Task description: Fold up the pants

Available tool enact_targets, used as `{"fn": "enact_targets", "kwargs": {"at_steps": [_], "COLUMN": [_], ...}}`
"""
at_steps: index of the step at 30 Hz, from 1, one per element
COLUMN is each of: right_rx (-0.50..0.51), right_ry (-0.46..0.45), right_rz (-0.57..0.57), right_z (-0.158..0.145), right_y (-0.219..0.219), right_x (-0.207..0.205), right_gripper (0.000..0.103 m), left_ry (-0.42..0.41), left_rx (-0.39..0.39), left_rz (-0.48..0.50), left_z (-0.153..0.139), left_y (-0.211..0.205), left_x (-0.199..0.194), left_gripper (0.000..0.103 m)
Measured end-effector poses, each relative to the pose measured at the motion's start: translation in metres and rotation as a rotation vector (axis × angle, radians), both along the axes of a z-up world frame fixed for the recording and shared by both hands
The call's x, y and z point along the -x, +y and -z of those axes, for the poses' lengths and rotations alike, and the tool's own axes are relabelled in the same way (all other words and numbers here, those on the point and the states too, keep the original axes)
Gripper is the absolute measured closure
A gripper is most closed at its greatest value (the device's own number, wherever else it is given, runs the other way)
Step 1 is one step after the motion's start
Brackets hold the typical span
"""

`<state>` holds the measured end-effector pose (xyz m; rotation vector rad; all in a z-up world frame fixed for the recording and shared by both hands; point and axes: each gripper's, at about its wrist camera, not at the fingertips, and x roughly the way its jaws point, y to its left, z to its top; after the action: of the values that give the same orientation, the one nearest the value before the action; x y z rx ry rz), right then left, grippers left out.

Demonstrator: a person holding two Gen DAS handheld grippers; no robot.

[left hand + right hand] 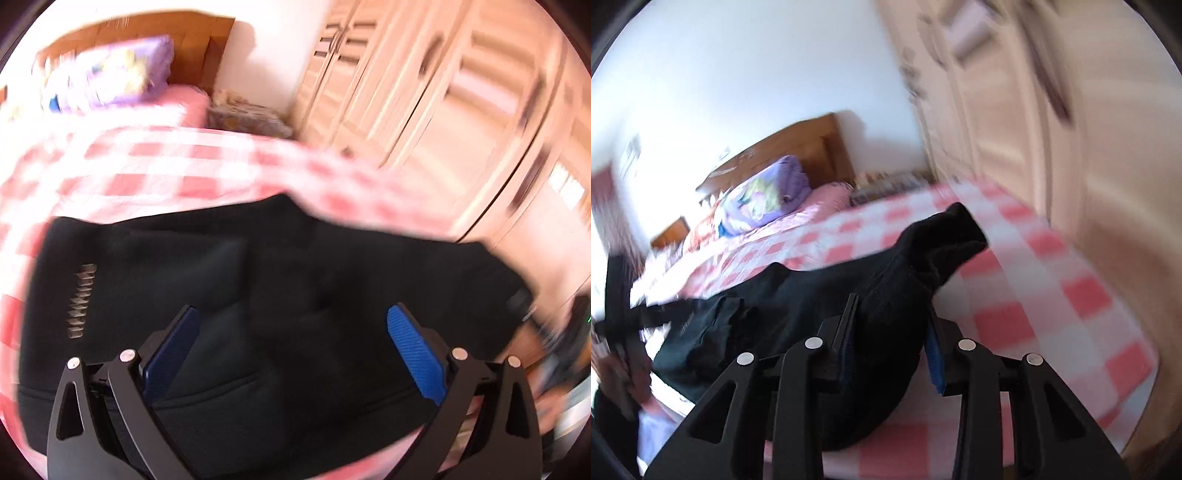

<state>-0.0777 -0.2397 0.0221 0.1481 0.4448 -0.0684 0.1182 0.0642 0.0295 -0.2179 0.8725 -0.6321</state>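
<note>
On the checked bed (1052, 266): right gripper (892, 332) clamping bunched black pants (820, 295), lifting for a fold. Left gripper (291, 332) hovering wide open, holding nothing. Next: carrying the leg across, evenly.

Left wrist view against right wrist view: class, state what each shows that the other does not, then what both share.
Only the left wrist view shows the left gripper with jaws wide apart over the pants, nothing between them, and pale lettering on the cloth.

Only the right wrist view shows the right gripper with a bunched fold of the pants between its narrow jaws, and one end raised off the bed.

Both show the black pants, the pink checked bedspread, the purple pillow, the wooden headboard and the wardrobe.
</note>
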Motion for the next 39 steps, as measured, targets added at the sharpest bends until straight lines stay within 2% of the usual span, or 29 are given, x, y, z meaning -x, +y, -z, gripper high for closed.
{"fn": "enact_targets", "kwargs": {"at_steps": [2,4,6,7,9,11,13,15,16,17,18,19,20,21,22,24,26,28,30,33,37,39], "right_rx": [0.190,0.350,0.485,0.519,0.596,0.628,0.642,0.654,0.648,0.624,0.613,0.604,0.585,0.562,0.540,0.486,0.422,0.319,0.289,0.333,0.390,0.493], "right_ry": [-0.015,-0.018,-0.023,-0.024,-0.034,-0.039,-0.042,-0.023,-0.015,-0.011,-0.012,-0.016,-0.017,-0.011,0.004,0.075,0.144,0.148,0.134,0.109,0.087,0.095], "right_rz": [-0.039,-0.075,-0.107,-0.120,-0.132,-0.135,-0.125,-0.119,-0.125,-0.155,-0.157,-0.150,-0.139,-0.120,-0.091,-0.063,-0.083,-0.128,-0.150,-0.182,-0.202,-0.169], "right_z": [-0.003,0.004,0.015,0.019,0.026,0.029,0.030,0.032,0.032,0.032,0.032,0.032,0.033,0.035,0.038,0.049,0.059,0.059,0.056,0.052,0.050,0.060], "right_y": [0.047,0.087,0.121,0.131,0.146,0.150,0.148,0.145,0.140,0.134,0.130,0.124,0.114,0.104,0.093,0.075,0.067,0.068,0.079,0.106,0.137,0.155], "right_x": [-0.004,-0.008,-0.008,-0.009,-0.007,-0.006,-0.005,-0.003,0.000,0.006,0.013,0.019,0.028,0.035,0.039,0.039,0.030,0.020,0.008,-0.014,-0.034,-0.045], "right_gripper": [0.069,0.069,0.069,0.069,0.069,0.069,0.069,0.068,0.065,0.060,0.047,0.031,0.024,0.017,0.017,0.017,0.017,0.017,0.017,0.017,0.017,0.017], "left_ry": [0.125,0.214,0.230,0.225,0.207,0.231,0.253,0.278,0.278,0.293,0.323,0.326,0.297,0.268,0.256,0.249,0.256,0.262,0.265,0.249,0.213,0.231], "left_rx": [0.142,0.174,0.158,0.115,-0.076,-0.341,-0.505,-0.607,-0.624,-0.615,-0.608,-0.607,-0.603,-0.608,-0.605,-0.547,-0.470,-0.386,-0.336,-0.298,-0.270,-0.229], "left_rz": [0.109,0.198,0.323,0.373,0.472,0.542,0.583,0.603,0.600,0.609,0.634,0.650,0.660,0.661,0.658,0.640,0.630,0.622,0.607,0.583,0.480,0.417], "left_z": [-0.011,-0.023,-0.044,-0.054,-0.065,-0.053,-0.032,-0.009,-0.001,0.005,0.012,0.014,0.014,0.013,0.011,0.000,-0.021,-0.045,-0.068,-0.098,-0.134,-0.140], "left_y": [-0.016,-0.044,-0.081,-0.100,-0.146,-0.195,-0.230,-0.249,-0.254,-0.257,-0.258,-0.260,-0.261,-0.261,-0.258,-0.252,-0.244,-0.232,-0.216,-0.179,-0.093,-0.039], "left_x": [-0.016,-0.028,-0.031,-0.031,-0.027,-0.022,-0.017,-0.016,-0.019,-0.022,-0.022,-0.022,-0.020,-0.016,-0.014,-0.017,-0.022,-0.028,-0.032,-0.040,-0.054,-0.067], "left_gripper": [0.002,0.002,0.002,0.002,0.001,0.002,0.002,0.002,0.008,0.044,0.064,0.073,0.077,0.077,0.078,0.079,0.080,0.080,0.080,0.079,0.079,0.079]}}
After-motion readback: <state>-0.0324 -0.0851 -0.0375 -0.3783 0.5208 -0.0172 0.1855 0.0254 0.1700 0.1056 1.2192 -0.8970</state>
